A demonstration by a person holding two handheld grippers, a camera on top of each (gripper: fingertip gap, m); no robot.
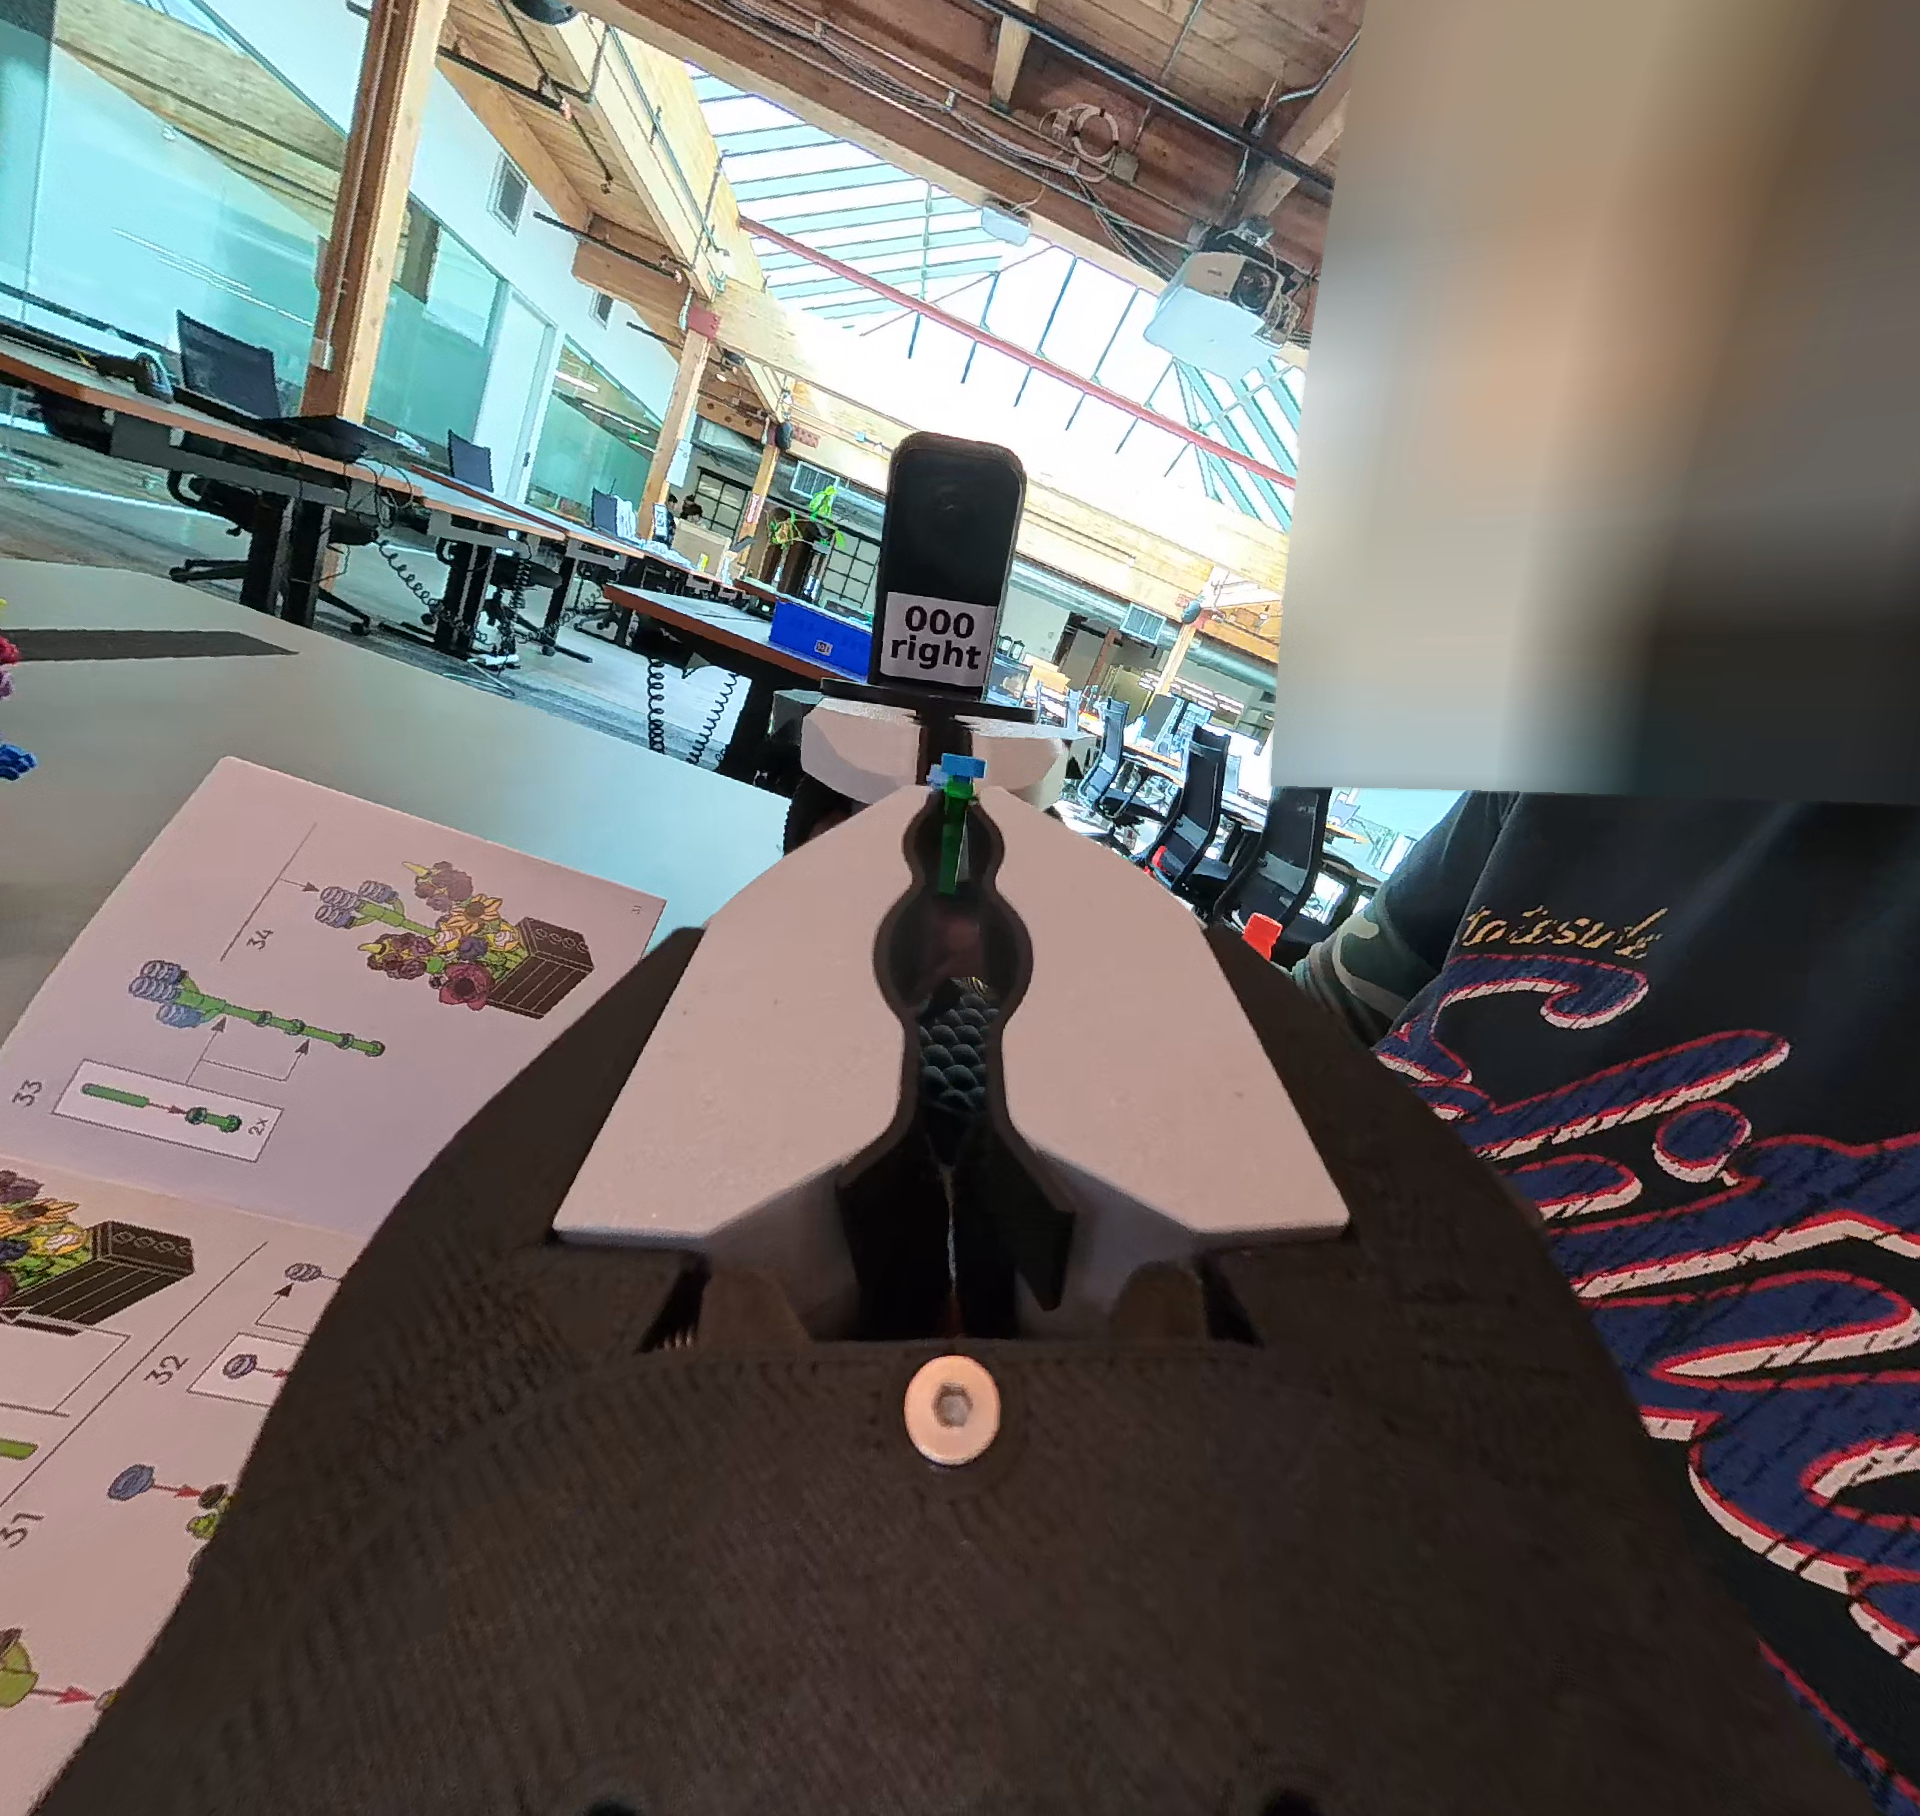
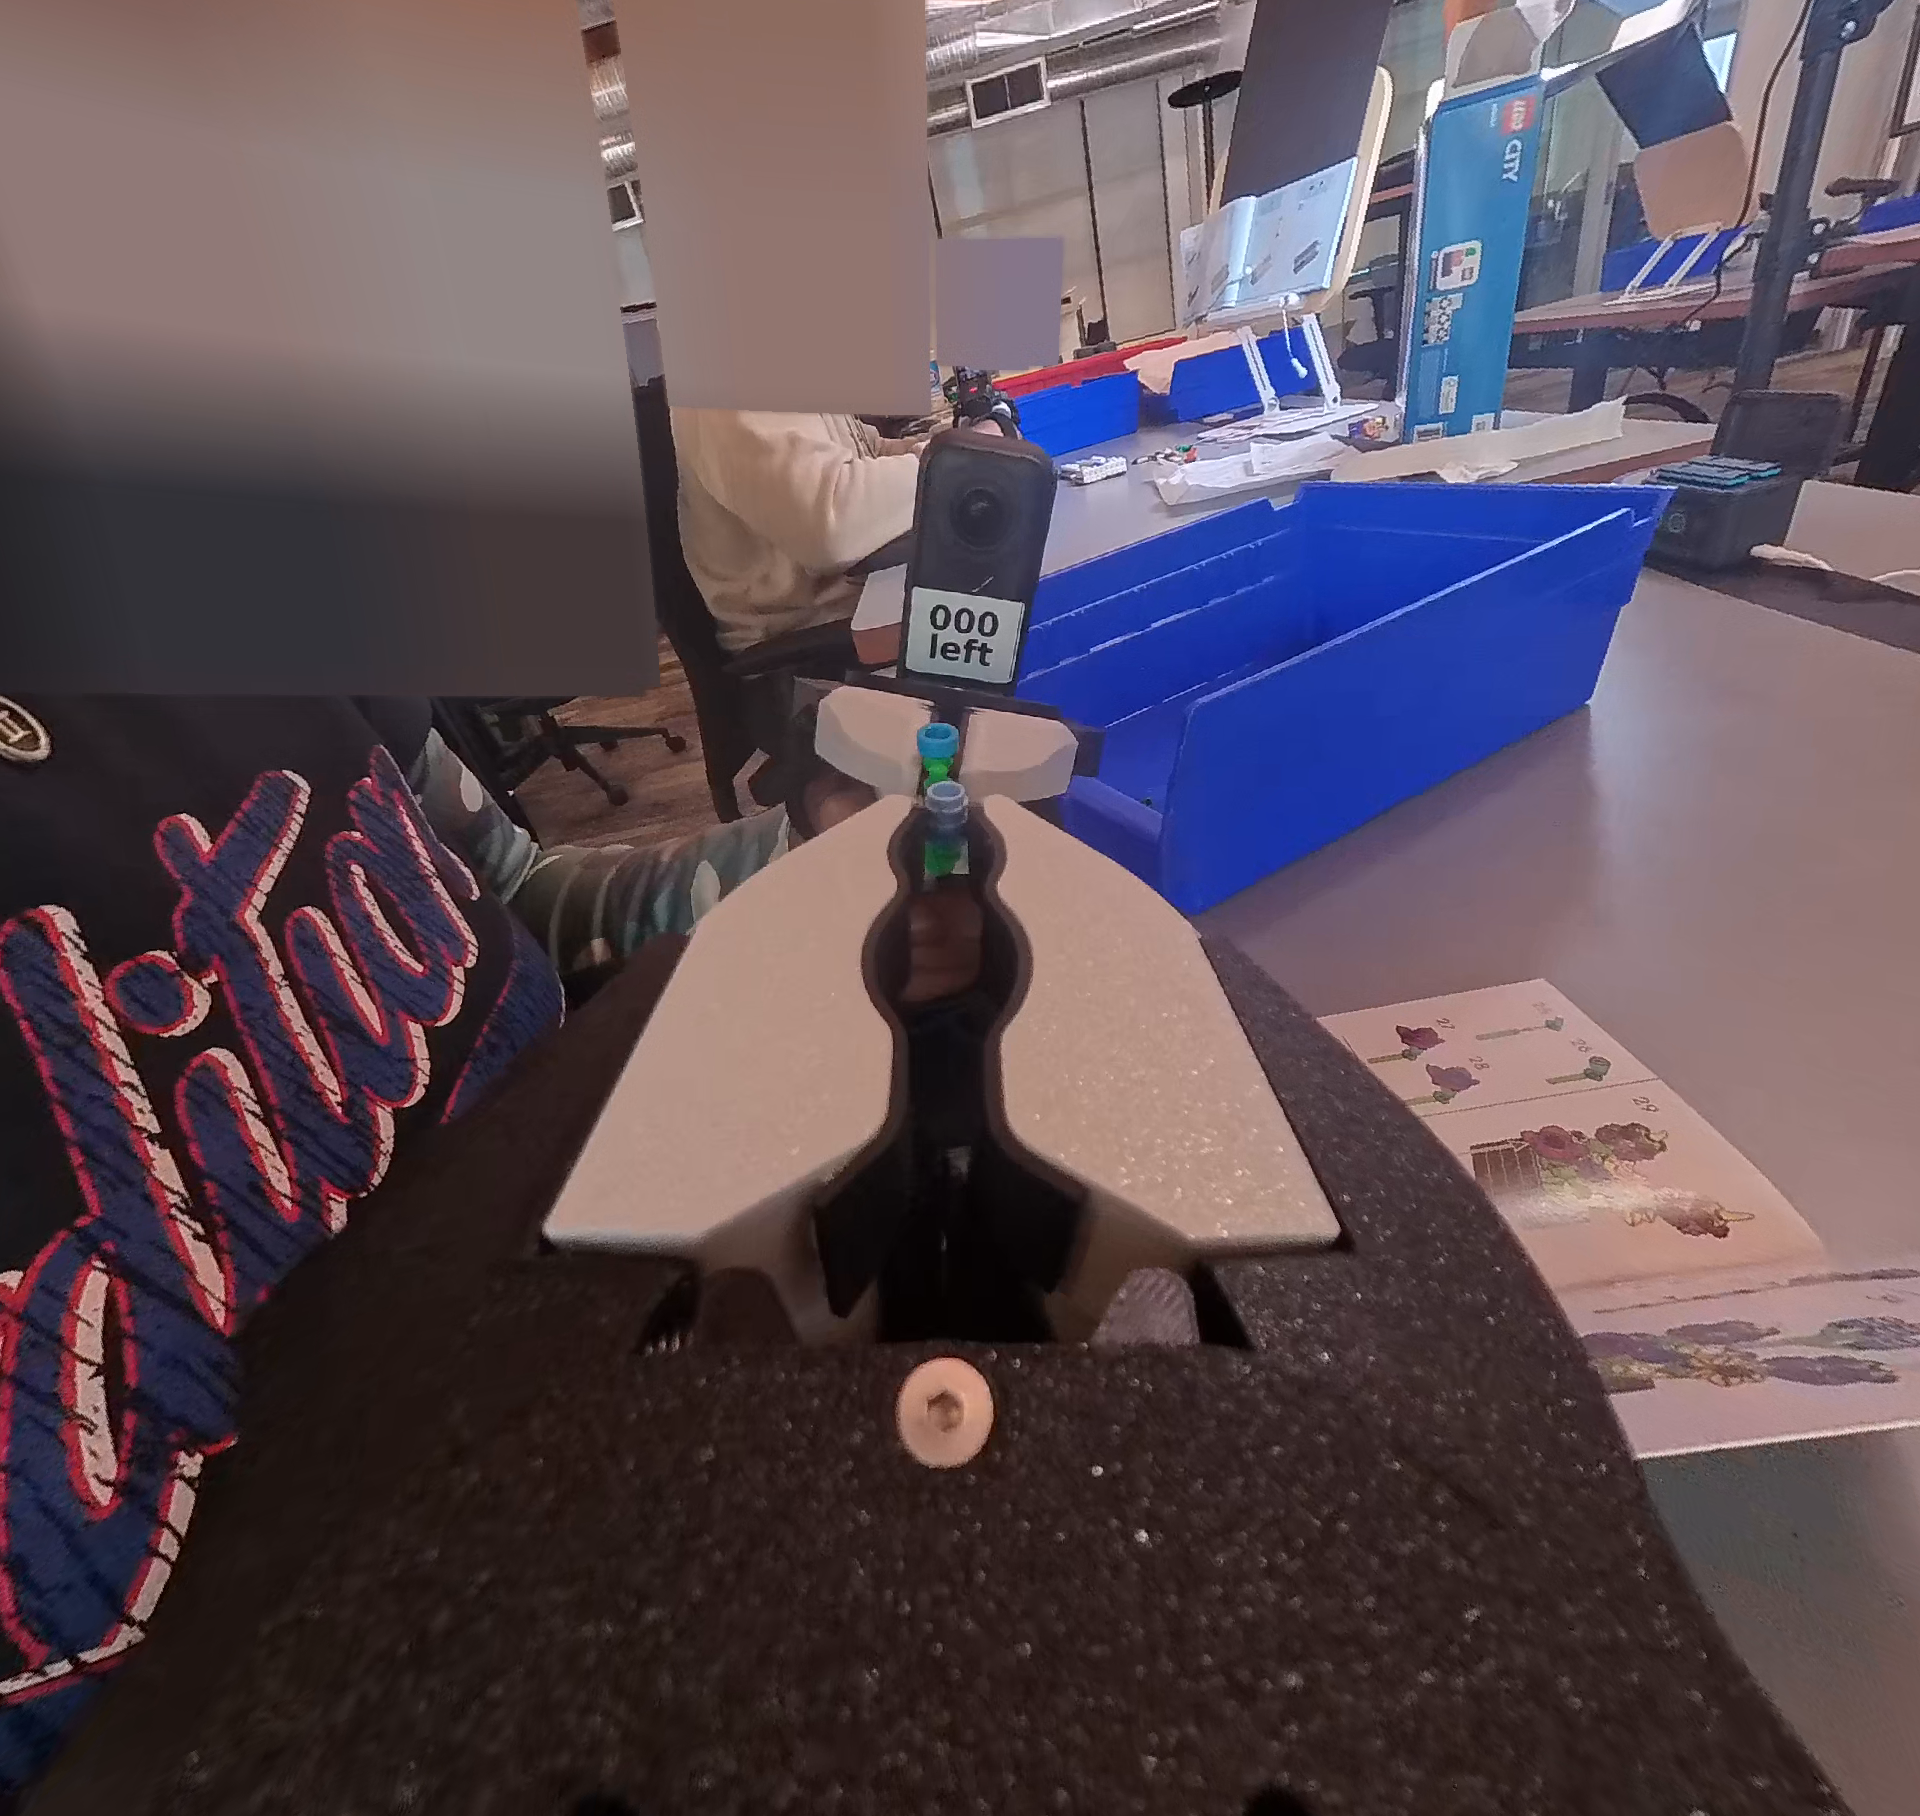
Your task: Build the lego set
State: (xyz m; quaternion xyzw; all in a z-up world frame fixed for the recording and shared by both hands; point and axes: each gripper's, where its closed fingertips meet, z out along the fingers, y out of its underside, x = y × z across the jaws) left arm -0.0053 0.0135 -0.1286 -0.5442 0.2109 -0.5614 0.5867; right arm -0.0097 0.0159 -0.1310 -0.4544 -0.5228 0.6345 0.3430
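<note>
Both tongs raised tip to tip, joining a flower stem off the bench.

Left view: my left tongs (image 1: 951, 836) clench the green stem (image 1: 950, 857) – booklet (image 1: 312, 987) below. Right view: my right tongs (image 2: 943, 821) clench a blue-capped piece (image 2: 945, 798) – blue bin (image 2: 1351, 665) beyond, nothing between.

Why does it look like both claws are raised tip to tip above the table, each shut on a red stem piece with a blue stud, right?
Not quite: the stems are green, not red. The left wrist view shows the left claw shut on a green stem with a blue stud; the right wrist view shows the right claw shut on its own green stem piece. The rest holds.
</note>
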